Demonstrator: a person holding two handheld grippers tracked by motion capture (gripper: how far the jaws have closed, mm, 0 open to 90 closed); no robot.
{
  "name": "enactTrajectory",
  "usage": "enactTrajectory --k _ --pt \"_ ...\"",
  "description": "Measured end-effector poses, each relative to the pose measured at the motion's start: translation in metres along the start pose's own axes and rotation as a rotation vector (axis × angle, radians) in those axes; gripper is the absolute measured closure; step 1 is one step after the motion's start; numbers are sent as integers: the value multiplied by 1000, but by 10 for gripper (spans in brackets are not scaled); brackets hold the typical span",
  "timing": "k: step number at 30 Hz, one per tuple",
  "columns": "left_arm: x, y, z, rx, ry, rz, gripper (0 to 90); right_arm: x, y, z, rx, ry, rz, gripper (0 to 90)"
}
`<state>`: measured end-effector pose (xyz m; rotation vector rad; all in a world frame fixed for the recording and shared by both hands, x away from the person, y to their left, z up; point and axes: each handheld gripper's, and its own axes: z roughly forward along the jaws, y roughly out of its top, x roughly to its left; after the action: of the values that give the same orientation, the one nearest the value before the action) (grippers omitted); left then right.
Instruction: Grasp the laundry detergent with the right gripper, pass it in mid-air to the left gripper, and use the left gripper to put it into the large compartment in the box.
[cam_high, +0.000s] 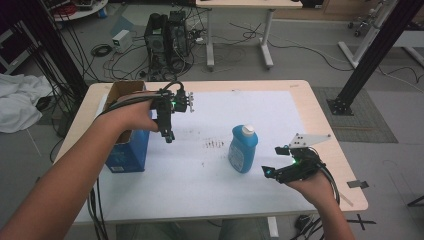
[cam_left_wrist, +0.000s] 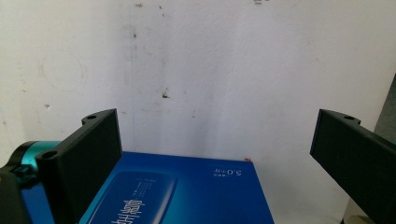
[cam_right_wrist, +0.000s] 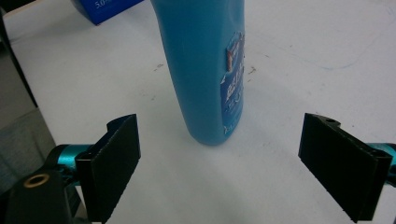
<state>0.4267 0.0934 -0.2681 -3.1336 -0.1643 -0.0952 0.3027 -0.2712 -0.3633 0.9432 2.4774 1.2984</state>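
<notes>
A blue bottle (cam_high: 243, 149) with a white cap stands upright on the white table sheet (cam_high: 220, 105), right of centre. My right gripper (cam_high: 272, 170) is open, low over the table just right of the bottle and pointing at it. In the right gripper view the bottle (cam_right_wrist: 208, 70) stands a little beyond the wide-apart jaws, nothing between them. A blue carton (cam_high: 129, 145) with an open brown top stands at the table's left. My left gripper (cam_high: 169, 134) hangs open beside the carton's right side, pointing down. The left gripper view looks past empty jaws onto the carton (cam_left_wrist: 187, 191) below.
The white sheet (cam_left_wrist: 210, 70) shows small dark marks near its centre. The wooden table edge (cam_high: 330, 130) runs along the right. Beyond the table are computer towers (cam_high: 167, 40), tangled cables, a white desk frame (cam_high: 240, 35) and black frame posts (cam_high: 372, 50). White cloth (cam_high: 20, 100) lies at far left.
</notes>
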Motion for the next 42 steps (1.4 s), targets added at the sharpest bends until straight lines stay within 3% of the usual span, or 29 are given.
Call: enactTrajectory --k 3,4,8,16,18,21,22,32,34,38,39,42 --pt "-2 0 -1 -9 -3 -4 20 5 -9 9 -23 -16 17 118" --pt "-2 0 -2 5 2 14 20 8 -12 12 -17 -21 34 118" --pt "-6 0 -2 -4 4 8 20 13 -19 30 -29 -58 34 118" --pt "-7 0 -2 -5 8 12 19 20 -21 54 -35 -103 71 118" --pt "-8 -1 -1 -7 8 15 20 21 -22 61 -50 -116 63 118" --pt "-8 -2 0 -6 -3 11 20 23 -22 69 -73 -137 89 118" --pt "-8 -3 1 -2 6 17 20 24 -22 72 -86 -152 75 118" --pt "-8 -5 4 -2 -6 11 20 33 -19 92 -168 -209 101 118" --pt "-8 -5 4 -3 -7 14 20 32 -17 96 -177 -225 76 118" --pt "-9 -5 5 -9 -10 10 20 34 -14 101 -194 -237 93 118" --pt "-9 -5 5 -5 -10 15 20 32 -14 102 -202 -245 64 118" --pt "-9 -5 6 -6 -6 9 20 32 -12 103 -216 -258 89 120"
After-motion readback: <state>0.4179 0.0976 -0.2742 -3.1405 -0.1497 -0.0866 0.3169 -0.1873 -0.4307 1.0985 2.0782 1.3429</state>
